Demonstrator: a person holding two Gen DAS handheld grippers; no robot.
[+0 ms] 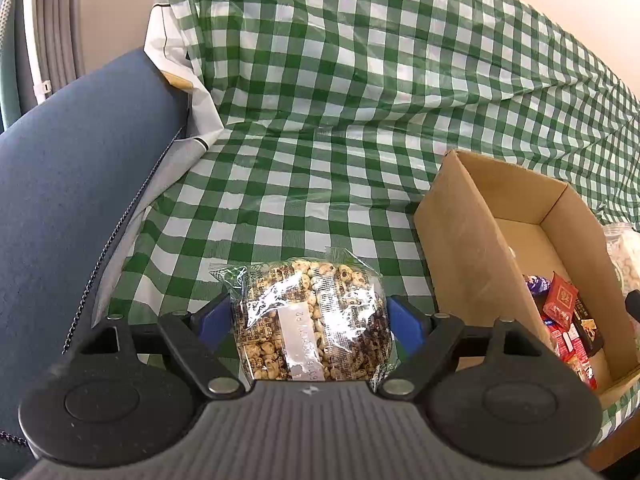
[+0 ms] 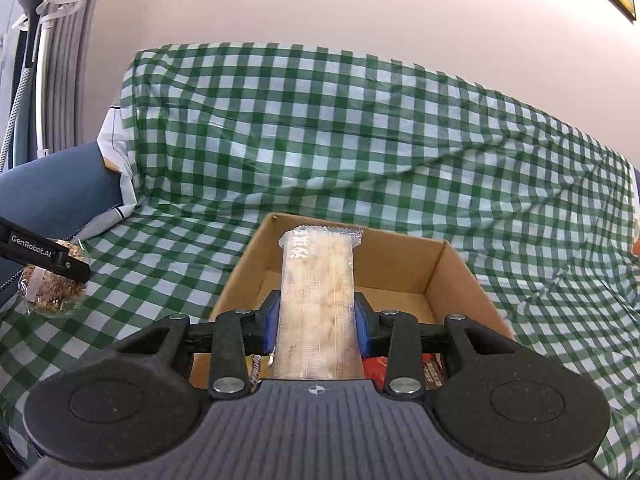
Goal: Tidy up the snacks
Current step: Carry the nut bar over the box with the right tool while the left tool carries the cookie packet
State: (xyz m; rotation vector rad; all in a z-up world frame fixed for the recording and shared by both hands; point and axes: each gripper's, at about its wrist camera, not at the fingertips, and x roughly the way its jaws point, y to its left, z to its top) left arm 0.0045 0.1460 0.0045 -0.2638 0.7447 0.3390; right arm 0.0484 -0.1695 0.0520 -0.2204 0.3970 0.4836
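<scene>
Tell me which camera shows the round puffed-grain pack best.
The left wrist view: the round puffed-grain pack fills the centre, clamped between the left gripper pads, wrapper and label readable. The right wrist view shows it only small at the left edge, partly behind a gripper finger.

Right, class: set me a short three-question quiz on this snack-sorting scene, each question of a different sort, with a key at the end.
1. True or false: the left gripper is shut on a round puffed-grain snack pack.
2. Multiple choice: what does the right gripper hold? A) a red packet B) a long clear pack of pale snacks C) nothing
3. Fill in: the cardboard box stands on a green and white ______ cloth.

Key
1. True: both blue pads press on its sides.
2. B: the long clear pack is clamped over the box, which already holds red packets.
3. Checked.
</scene>
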